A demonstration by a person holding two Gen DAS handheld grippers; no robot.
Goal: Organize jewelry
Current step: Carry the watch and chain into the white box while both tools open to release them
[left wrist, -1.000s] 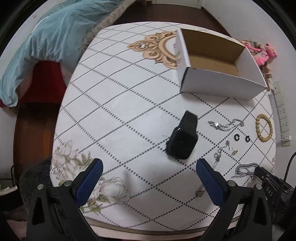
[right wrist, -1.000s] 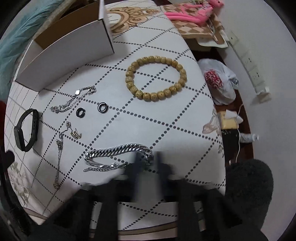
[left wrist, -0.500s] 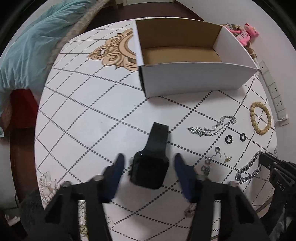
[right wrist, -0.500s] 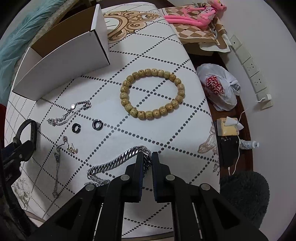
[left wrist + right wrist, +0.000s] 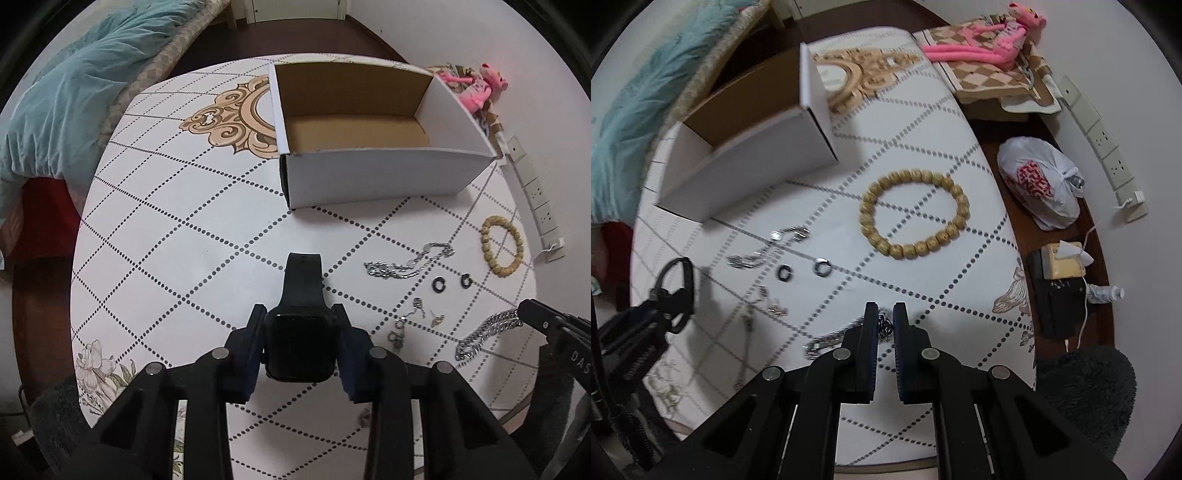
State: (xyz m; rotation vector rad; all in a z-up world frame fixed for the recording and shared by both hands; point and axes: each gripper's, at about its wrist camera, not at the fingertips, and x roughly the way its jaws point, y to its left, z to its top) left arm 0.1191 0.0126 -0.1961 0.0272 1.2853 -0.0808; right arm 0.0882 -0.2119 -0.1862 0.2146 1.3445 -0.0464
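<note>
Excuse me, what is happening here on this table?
A person is tidying jewelry with two handheld tongs. The left tongs have just closed on a black smartwatch. The right tongs are shut on a silver chain bracelet. The white box looks empty; the bead bracelet still lies on the table.

A round worktop (image 5: 155,236) in white diamond-dotted cloth is standing on a dark wood floor (image 5: 33,314), with a bed's teal duvet (image 5: 66,96) lying to its left, a white wall (image 5: 1145,122) carrying a socket strip (image 5: 1104,147) on the right, and even light falling throughout.
</note>
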